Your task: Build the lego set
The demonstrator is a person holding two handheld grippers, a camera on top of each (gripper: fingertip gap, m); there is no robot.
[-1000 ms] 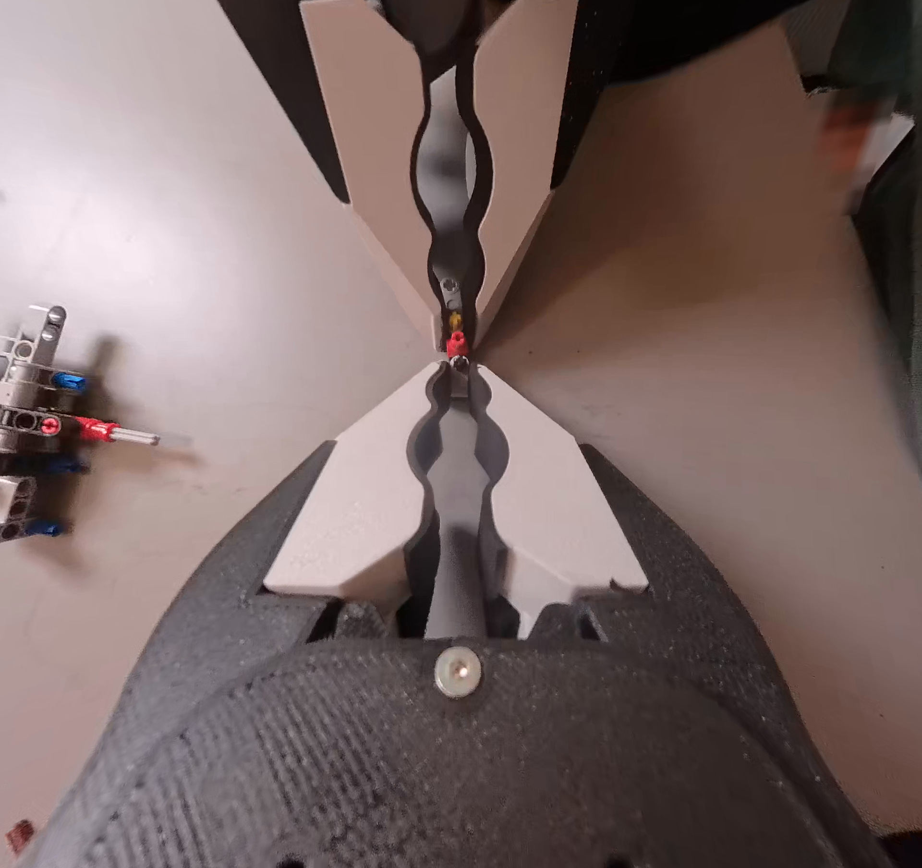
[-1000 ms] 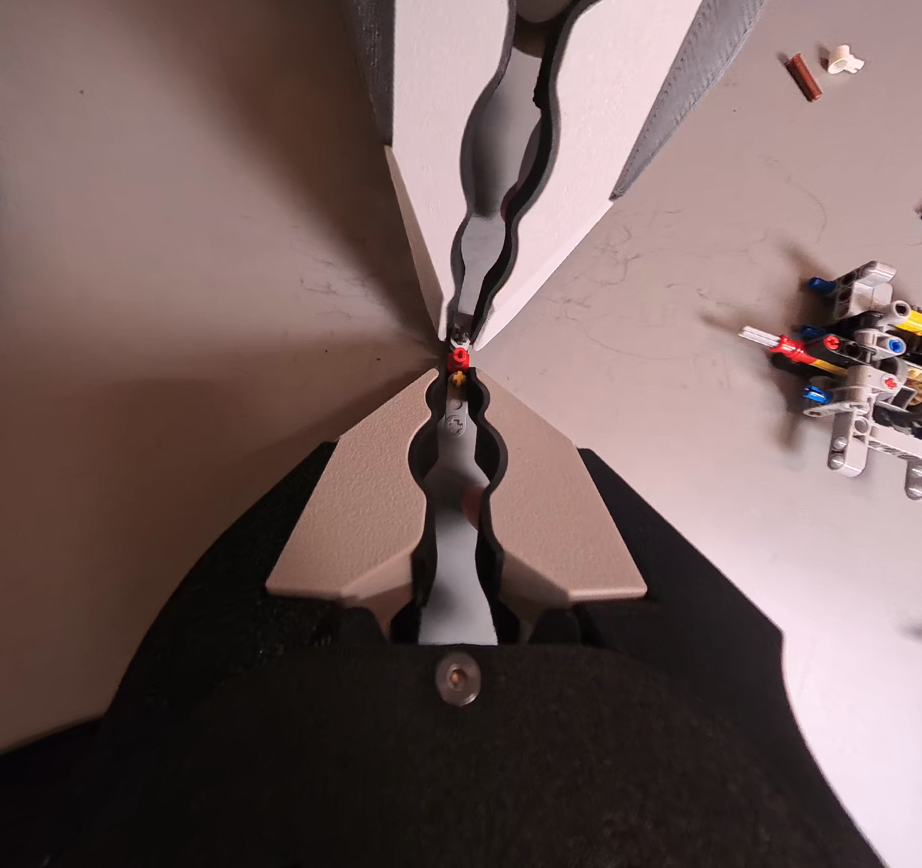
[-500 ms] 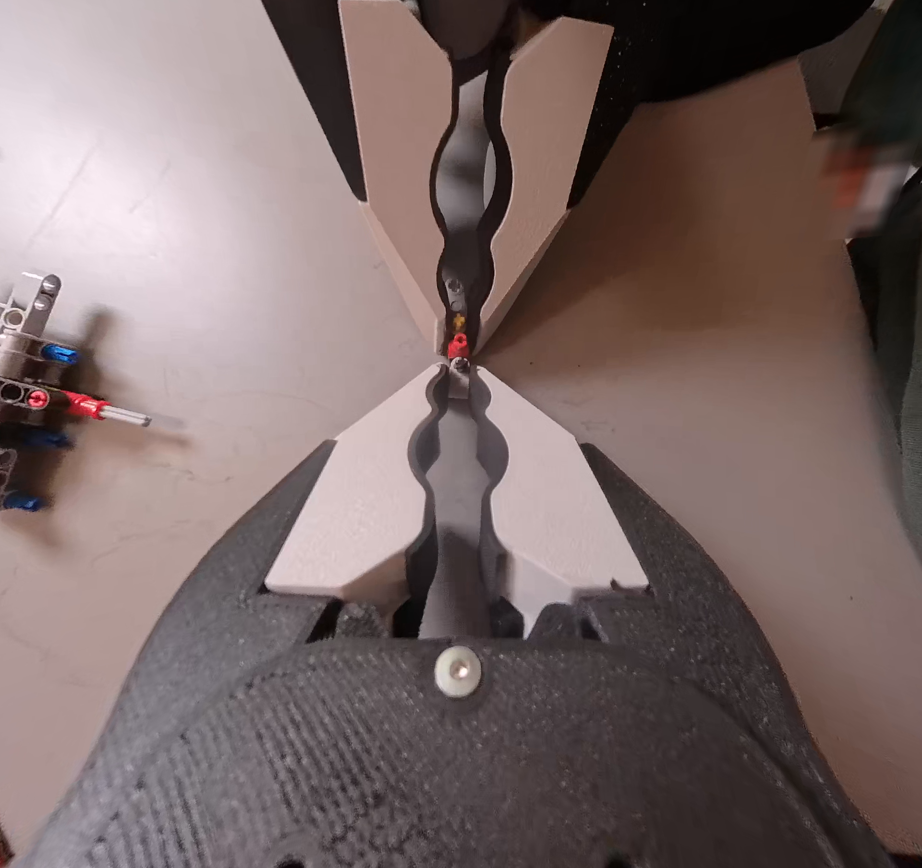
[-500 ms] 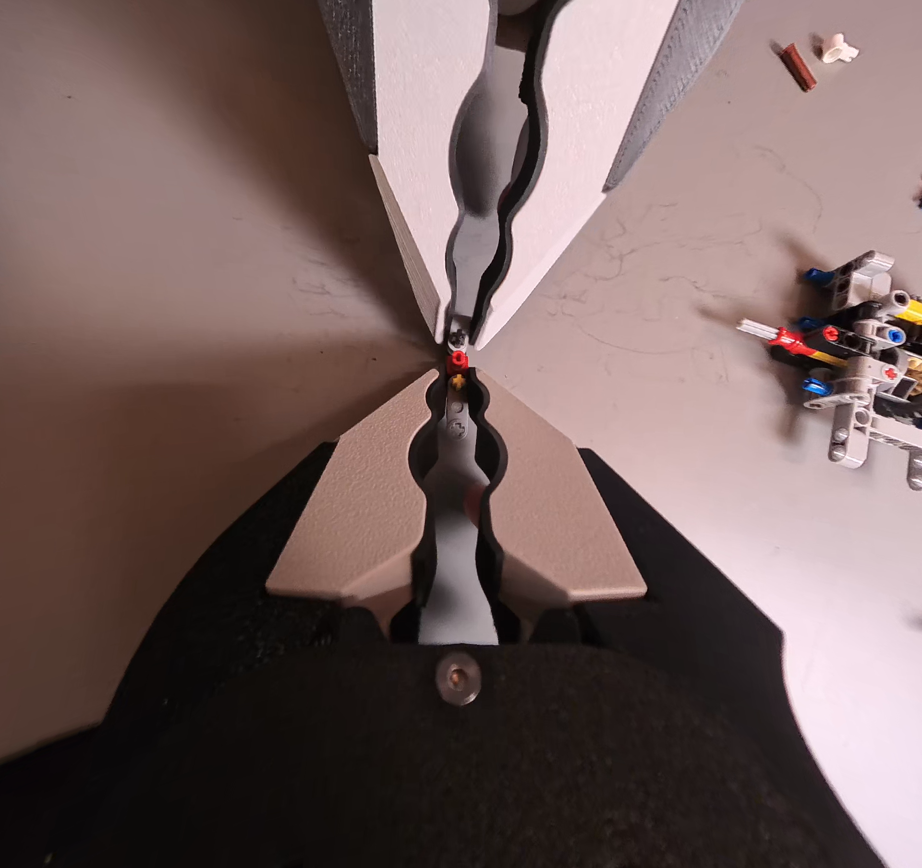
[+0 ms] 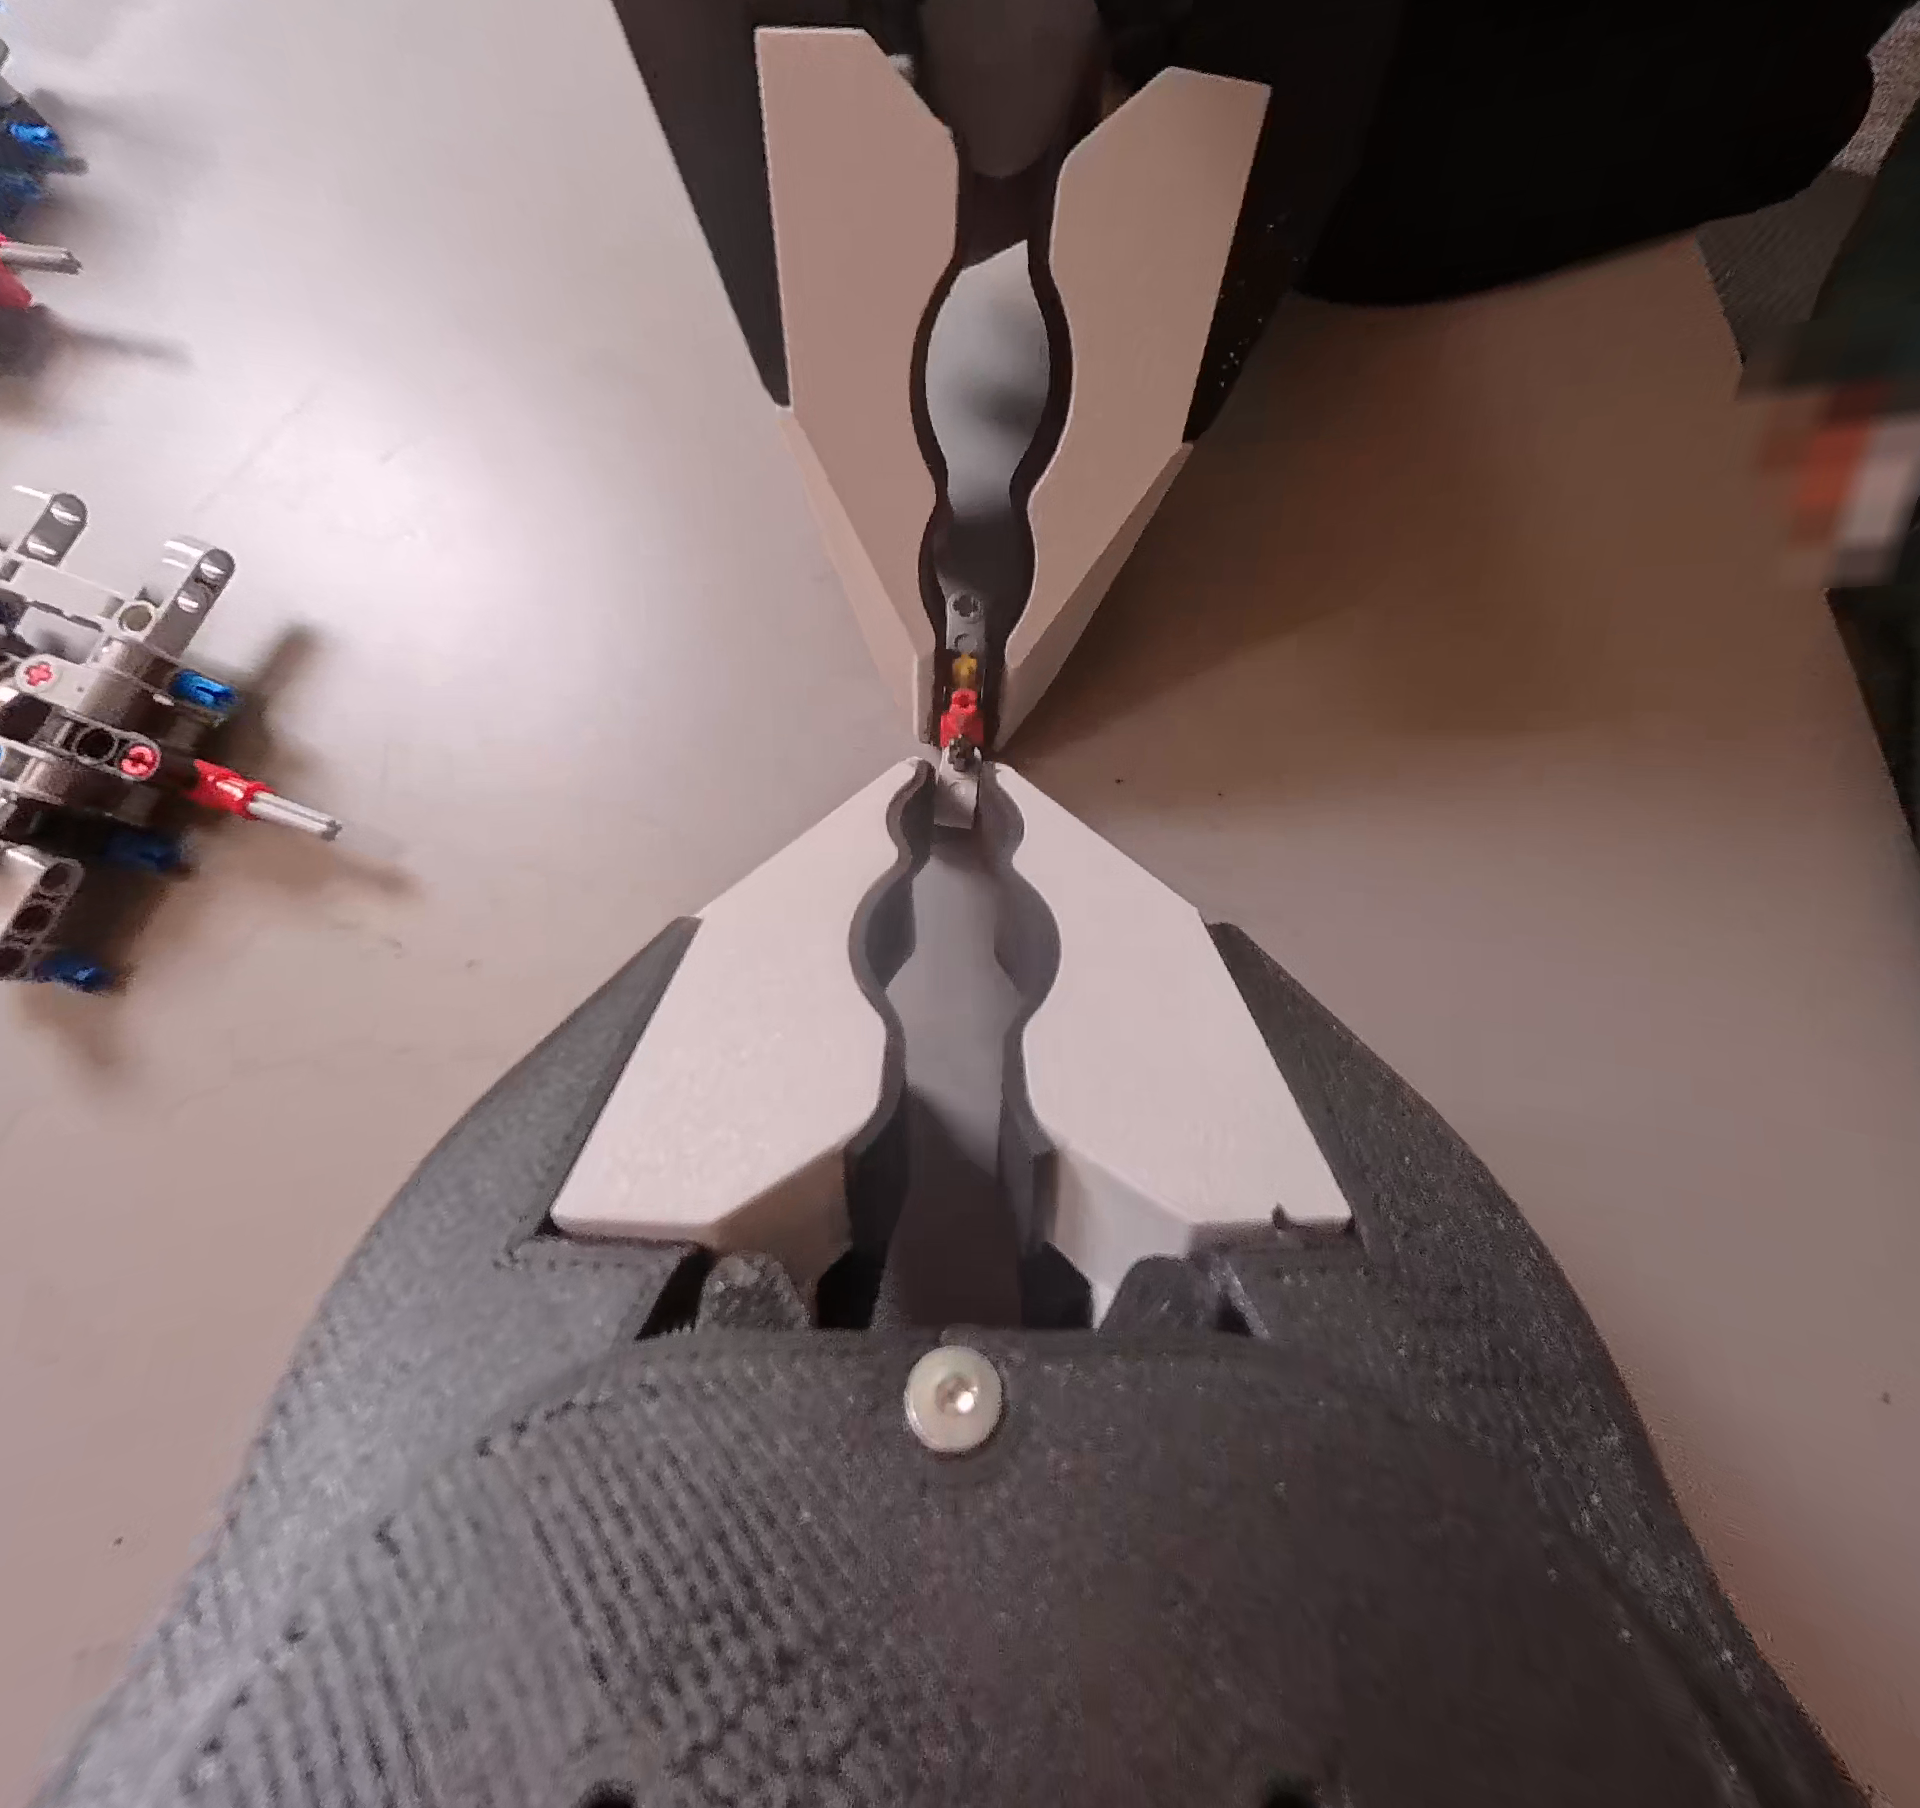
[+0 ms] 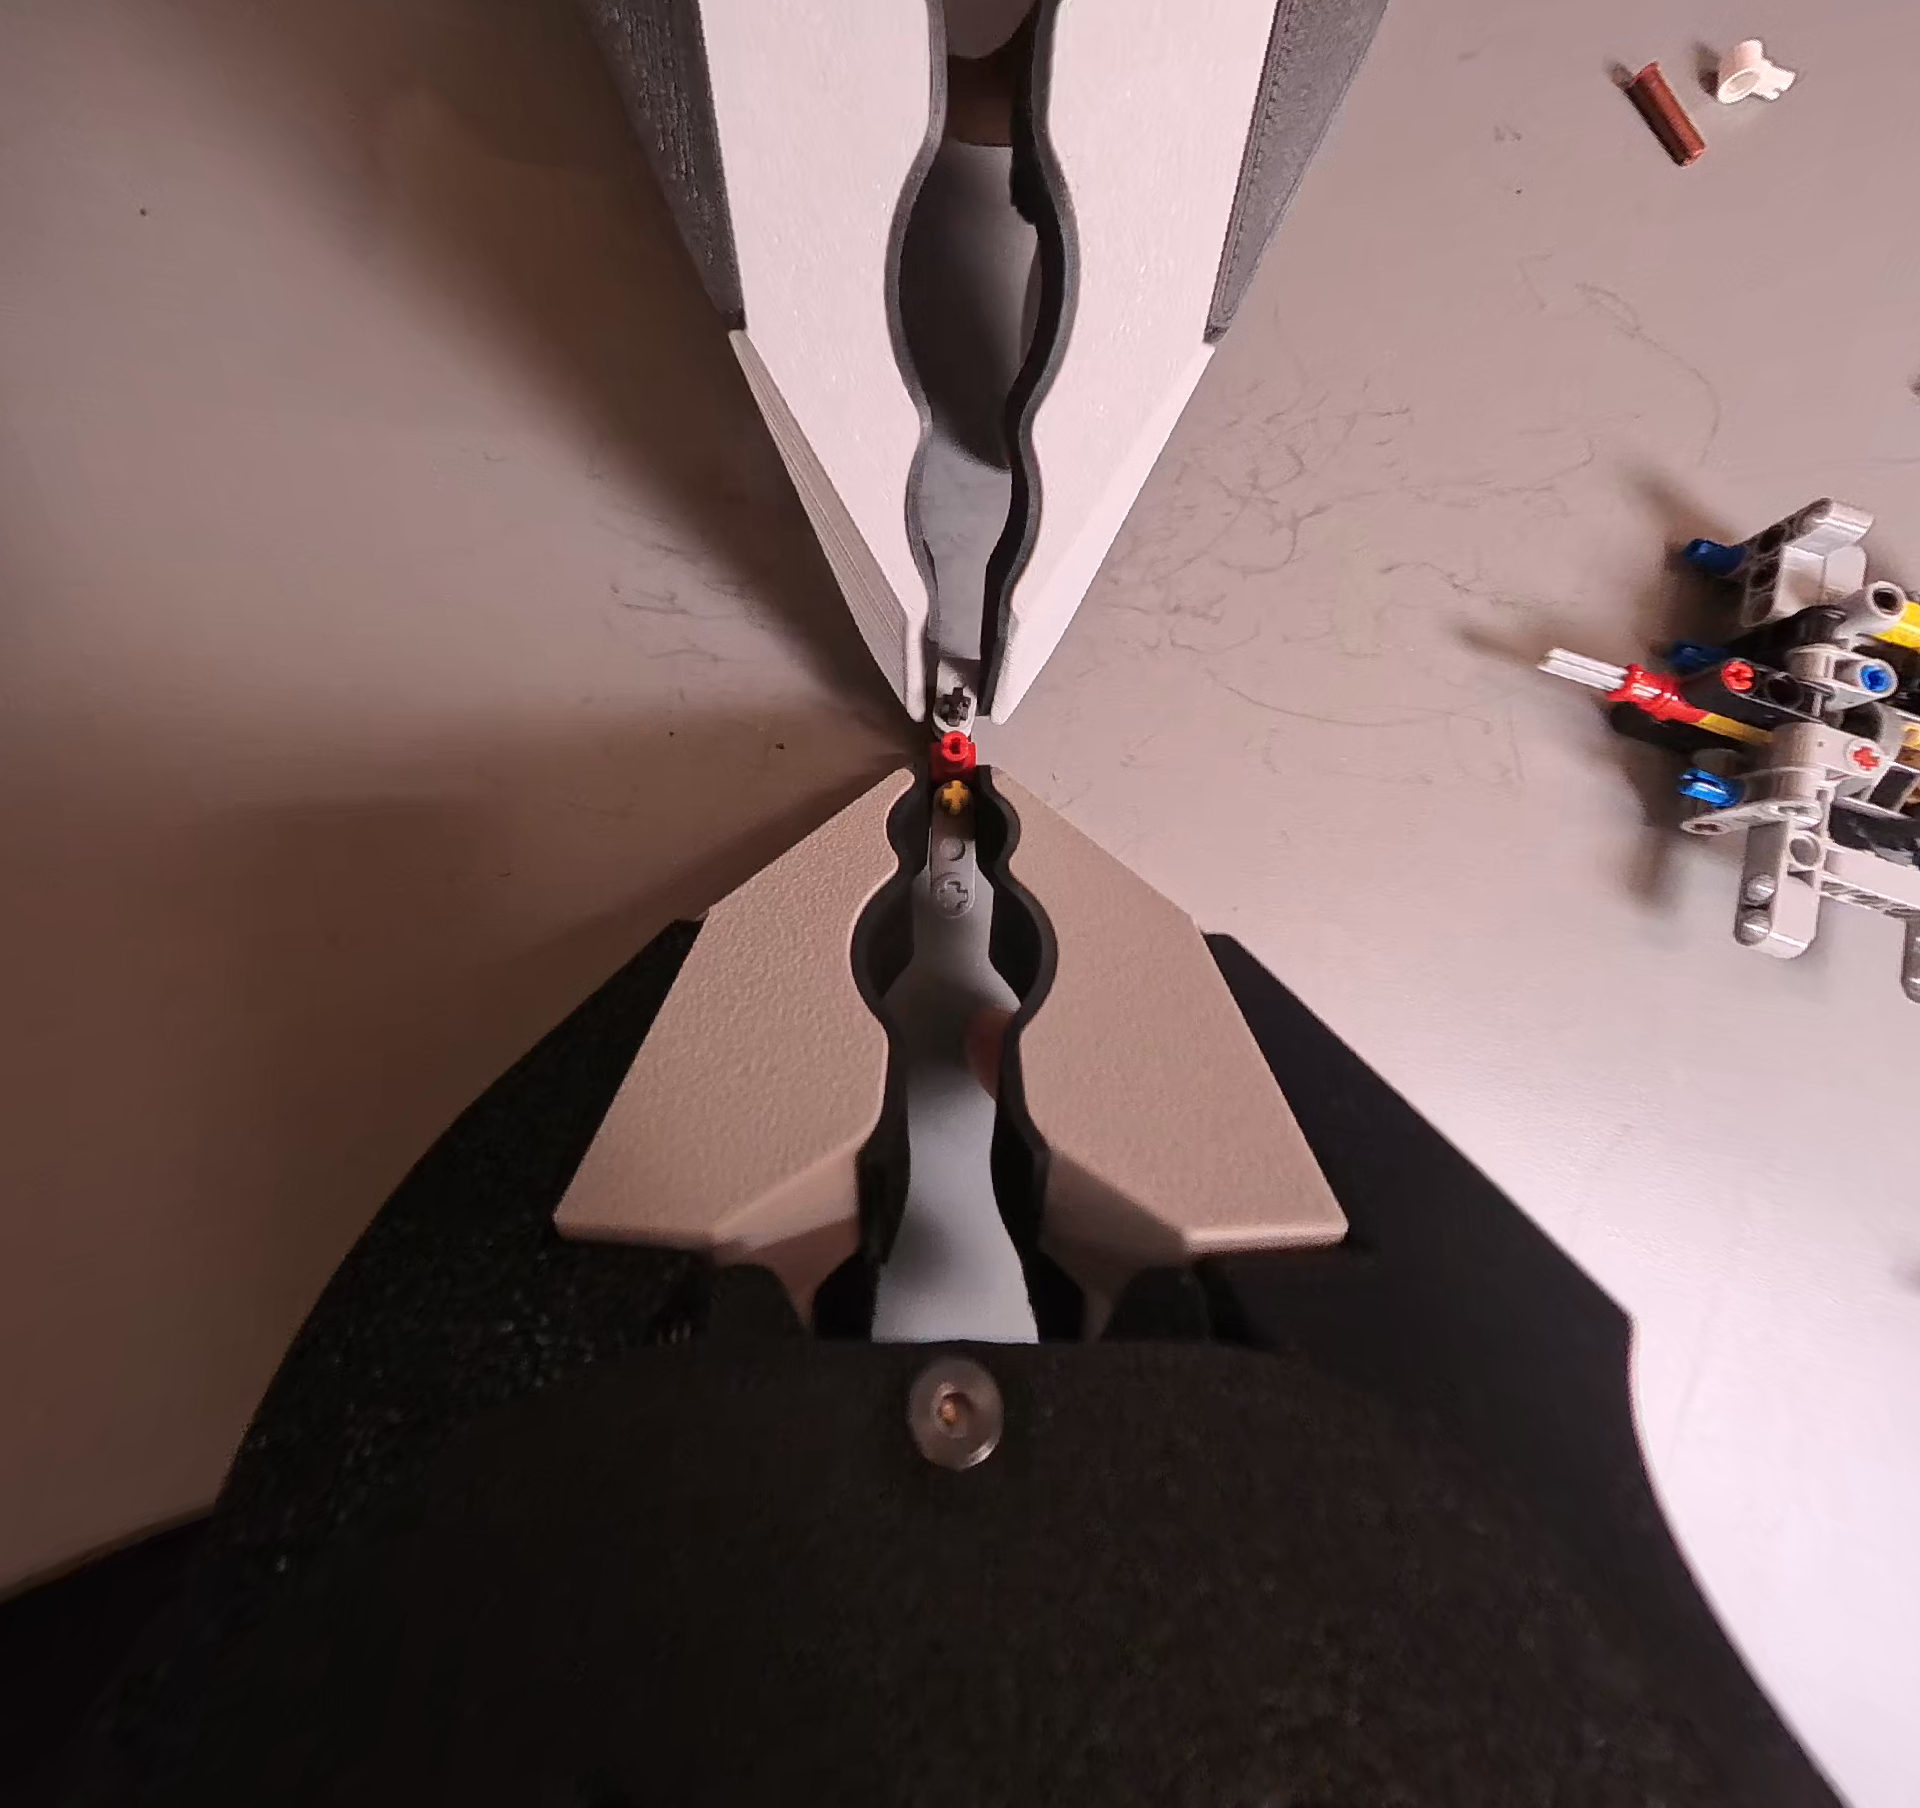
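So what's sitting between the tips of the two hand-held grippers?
A small red connector, between the grey beam in the left hand-held gripper and the one in the right hand-held gripper; clearest in the right wrist view.

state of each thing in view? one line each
left hand-held gripper: shut on small grey beam
right hand-held gripper: shut on grey liftarm
red bush: between both tips, above the table
brick assembly: lying on table, untouched
brown pin: loose on table

I see two small grey beams [image 6: 954, 859] [image 6: 956, 704], tip to tip above the table [image 6: 416, 511], a red bush [image 6: 952, 752] between them, one clamped in each gripper's fingertips [image 6: 1039, 875].
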